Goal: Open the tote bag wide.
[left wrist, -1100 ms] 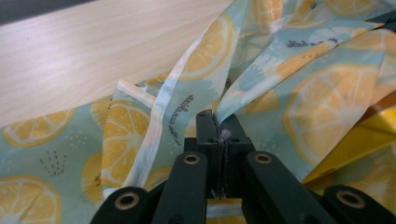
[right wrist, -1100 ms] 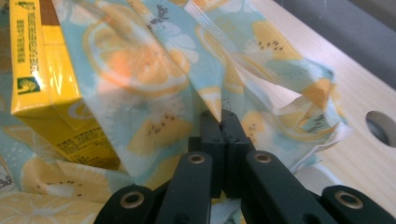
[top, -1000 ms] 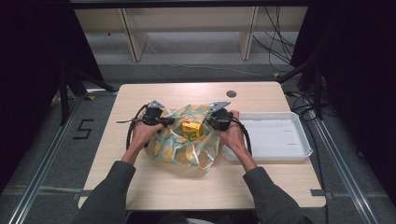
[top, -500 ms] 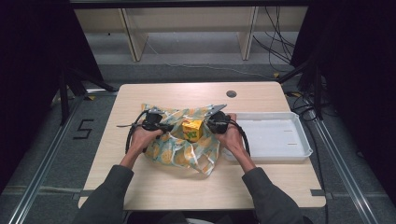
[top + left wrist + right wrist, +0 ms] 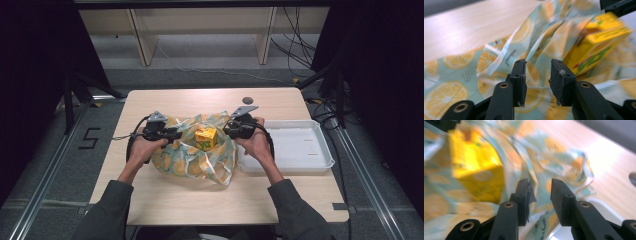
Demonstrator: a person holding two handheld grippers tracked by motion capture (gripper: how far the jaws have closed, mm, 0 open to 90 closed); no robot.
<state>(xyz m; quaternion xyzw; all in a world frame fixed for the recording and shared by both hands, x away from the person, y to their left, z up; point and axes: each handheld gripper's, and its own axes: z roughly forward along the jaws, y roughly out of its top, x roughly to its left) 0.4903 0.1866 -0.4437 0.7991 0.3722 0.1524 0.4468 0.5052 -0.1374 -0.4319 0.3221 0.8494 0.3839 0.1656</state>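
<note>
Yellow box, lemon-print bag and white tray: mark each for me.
yellow box (image 5: 206, 138), high view, its top face.
lemon-print bag (image 5: 190, 162), high view, the near flat part.
white tray (image 5: 300, 145), high view, its bare floor.

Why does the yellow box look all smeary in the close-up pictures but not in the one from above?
In the left gripper view the yellow box and the lemon-print bag are streaked with blur, while the black jaws stay sharp. In the right gripper view the box is smeared too and washed out by bright light. In the high view the box looks crisp, with dark room edges around the table.
</note>
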